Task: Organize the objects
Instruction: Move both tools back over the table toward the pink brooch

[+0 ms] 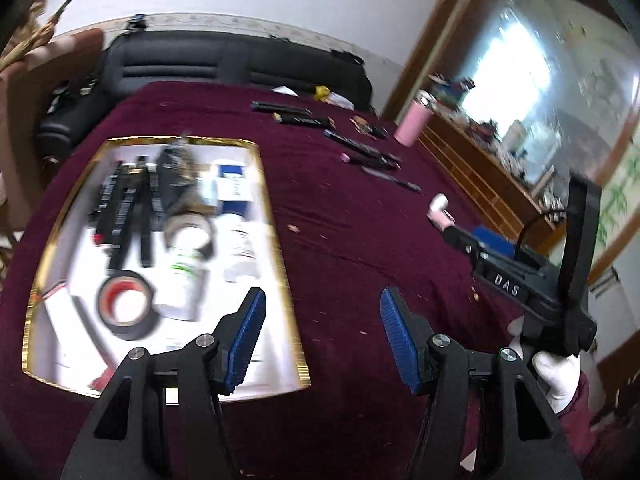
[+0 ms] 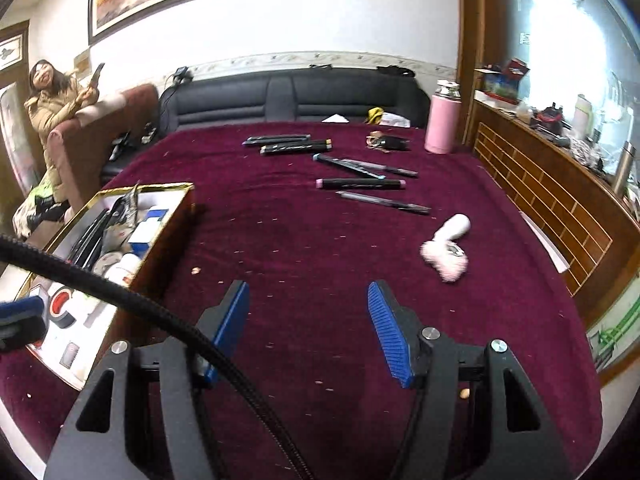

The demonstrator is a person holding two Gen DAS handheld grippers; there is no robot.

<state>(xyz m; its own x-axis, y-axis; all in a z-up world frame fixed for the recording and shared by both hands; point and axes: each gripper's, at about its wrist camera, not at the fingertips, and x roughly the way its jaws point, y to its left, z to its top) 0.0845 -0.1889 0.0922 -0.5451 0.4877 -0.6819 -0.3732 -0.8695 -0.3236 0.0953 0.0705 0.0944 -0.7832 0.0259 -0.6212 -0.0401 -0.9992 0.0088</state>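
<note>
Both grippers stand parted with nothing between their blue pads: the left gripper (image 1: pixel 322 334) hangs beside the gold-rimmed box (image 1: pixel 276 216) of tape and markers at its left, the right gripper (image 2: pixel 308 330) above bare maroon cloth (image 2: pixel 304 240), markers (image 2: pixel 360 184) well ahead and a pink fluffy item (image 2: pixel 446 250) ahead-right.

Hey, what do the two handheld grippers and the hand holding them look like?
Both the left gripper and right gripper have black frames, silver pivot screws and ribbed blue pads. The right one carries white "DAS" lettering, a black braided cable crosses it, and a white glove holds it.
</note>
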